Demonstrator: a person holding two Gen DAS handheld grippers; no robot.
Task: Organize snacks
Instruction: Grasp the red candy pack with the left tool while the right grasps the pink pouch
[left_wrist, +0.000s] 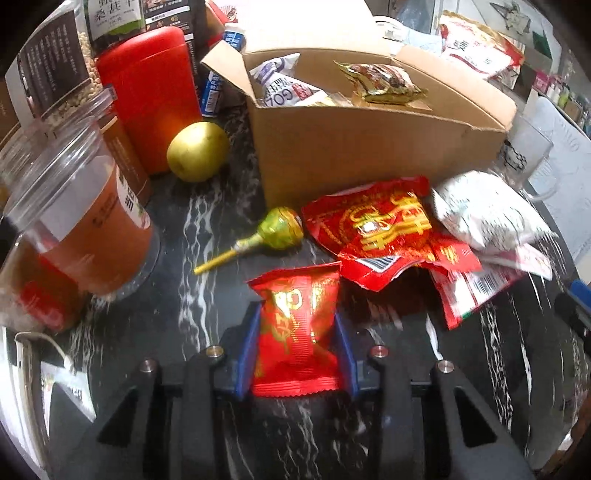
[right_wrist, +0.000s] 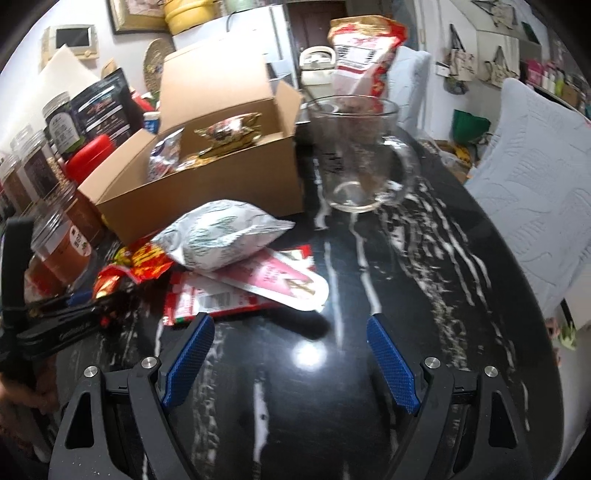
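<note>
Left tongs (left_wrist: 297, 325) clamp the small red packet (left_wrist: 297, 325) between their pads; right tongs (right_wrist: 291, 325) stand apart, empty.

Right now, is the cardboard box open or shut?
Open: the cardboard box has its flaps raised, and snack packets show inside from both views.

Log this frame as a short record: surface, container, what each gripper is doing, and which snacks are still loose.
surface: black marbled table
container: open cardboard box, two packets already inside
left gripper: shut on a small red packet
right gripper: open, empty, above bare table
loose snacks: lollipop, red gold-lettered packet, white packet, flat red-and-white packets
nearby: yellow fruit, red canister, glass mug
</note>
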